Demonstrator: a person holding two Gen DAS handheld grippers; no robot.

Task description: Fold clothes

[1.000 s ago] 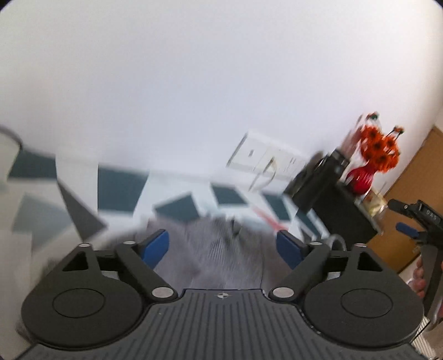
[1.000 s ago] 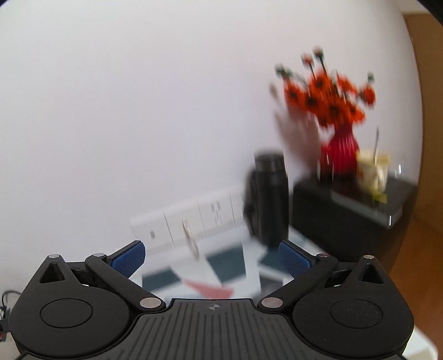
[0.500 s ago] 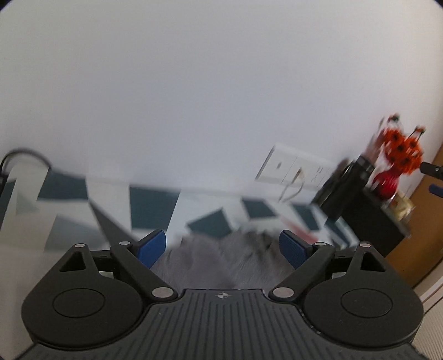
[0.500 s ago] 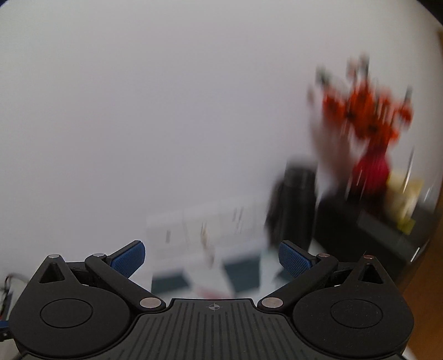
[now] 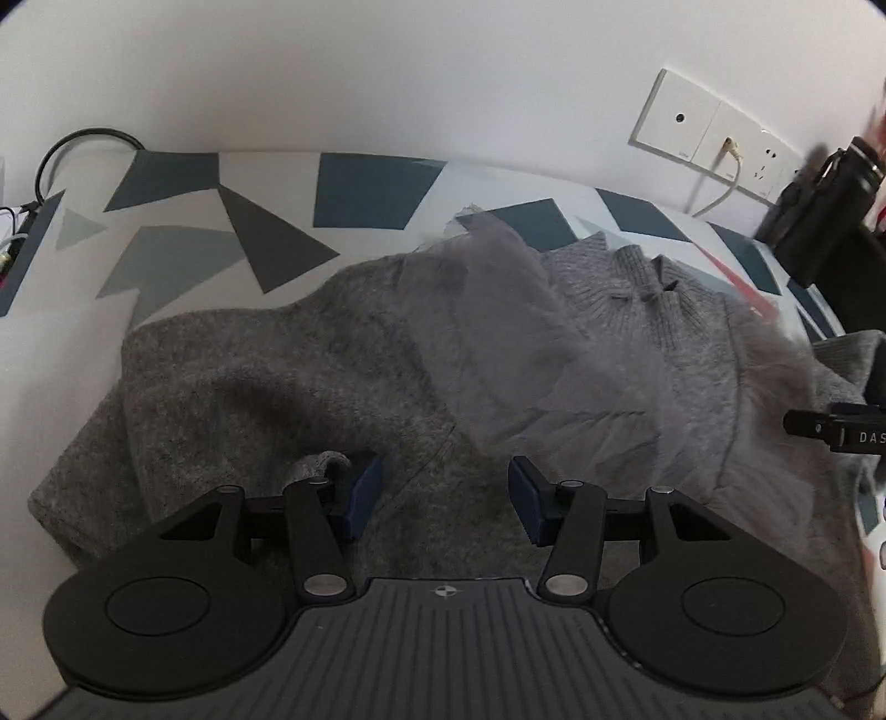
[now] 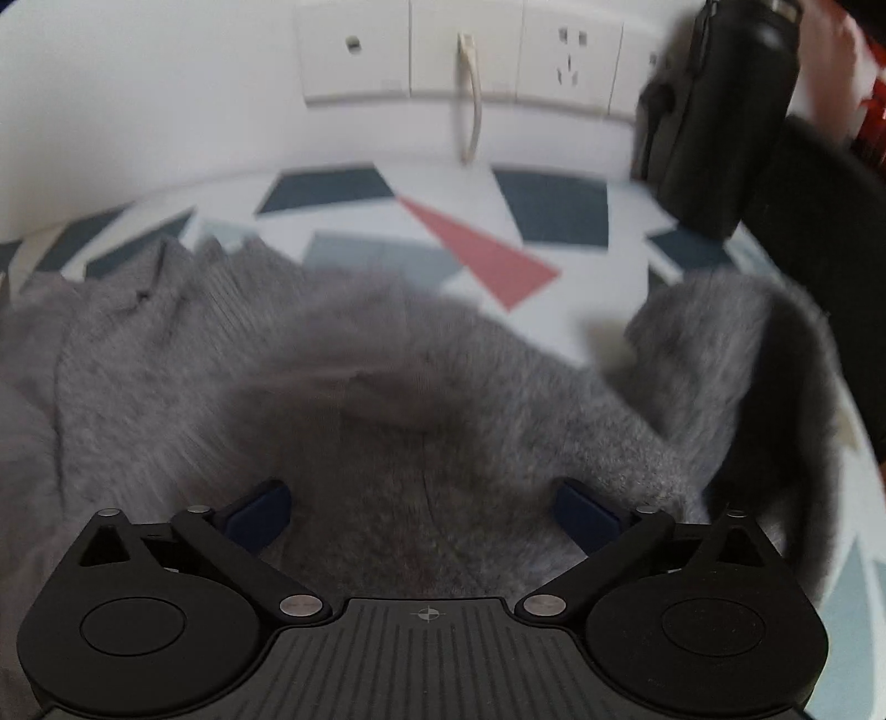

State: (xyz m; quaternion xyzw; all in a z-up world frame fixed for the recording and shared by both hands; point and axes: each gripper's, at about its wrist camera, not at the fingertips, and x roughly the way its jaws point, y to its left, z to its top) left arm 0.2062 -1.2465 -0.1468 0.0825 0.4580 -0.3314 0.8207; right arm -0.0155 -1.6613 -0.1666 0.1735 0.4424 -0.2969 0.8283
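grey sweater (image 6: 354, 354) middle motion-blurred, black bottle (image 6: 714, 111) top cropped, red object beside it unreadable

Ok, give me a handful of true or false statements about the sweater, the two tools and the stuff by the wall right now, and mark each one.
1. The left tool is open above the grey sweater. True.
2. The right tool is shut on a sleeve. False: its blue fingers stand wide apart with nothing between them.
3. The sweater lies flat and smooth. False: it is rumpled, with folds bunched up across the patterned tablecloth.
4. A white cable is plugged into the wall outlets. True.
5. A black bottle stands at the right near the wall. True.
6. The tablecloth is plain white. False: it has dark blue, grey and red shapes.
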